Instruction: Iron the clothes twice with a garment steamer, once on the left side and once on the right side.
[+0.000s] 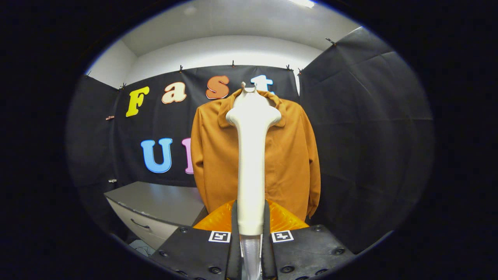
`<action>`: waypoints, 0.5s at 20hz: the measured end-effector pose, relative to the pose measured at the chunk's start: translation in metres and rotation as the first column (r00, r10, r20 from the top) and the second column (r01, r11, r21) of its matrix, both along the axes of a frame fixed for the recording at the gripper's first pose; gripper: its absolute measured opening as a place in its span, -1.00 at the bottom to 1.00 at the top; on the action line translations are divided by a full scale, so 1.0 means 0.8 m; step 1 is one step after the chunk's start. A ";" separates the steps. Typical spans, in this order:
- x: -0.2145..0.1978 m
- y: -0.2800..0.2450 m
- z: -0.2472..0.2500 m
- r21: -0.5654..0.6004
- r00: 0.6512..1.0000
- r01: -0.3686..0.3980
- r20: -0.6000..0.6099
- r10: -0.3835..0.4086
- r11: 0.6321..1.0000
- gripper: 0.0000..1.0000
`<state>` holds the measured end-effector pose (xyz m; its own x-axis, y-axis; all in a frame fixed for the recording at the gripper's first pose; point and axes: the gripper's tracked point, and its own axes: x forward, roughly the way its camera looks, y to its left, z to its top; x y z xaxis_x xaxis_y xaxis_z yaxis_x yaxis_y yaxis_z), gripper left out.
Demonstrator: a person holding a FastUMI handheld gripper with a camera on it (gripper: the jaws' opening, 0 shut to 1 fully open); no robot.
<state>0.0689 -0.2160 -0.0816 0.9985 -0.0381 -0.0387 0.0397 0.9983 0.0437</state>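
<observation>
A white garment steamer (251, 155) stands upright between my fingers, its handle clamped by both of them and its wide head level with the jacket's collar. My gripper (251, 227) is shut on that handle. Beyond the steamer hangs an orange-brown jacket (291, 155) on a hanger, front toward me, sleeves hanging down at both sides. The steamer's head covers the middle of the collar and the front placket. How far the head is from the cloth I cannot tell.
A grey cabinet (155, 206) with a drawer and handle stands to the left, below the jacket's left sleeve. Black cloth walls close in the booth behind the jacket and to the right.
</observation>
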 end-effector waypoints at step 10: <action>0.070 -0.059 0.025 -0.003 0.996 0.050 0.071 -0.049 0.999 -0.54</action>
<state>0.1246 -0.2633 -0.0617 0.9956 -0.0875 0.0326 0.0861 0.9953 0.0436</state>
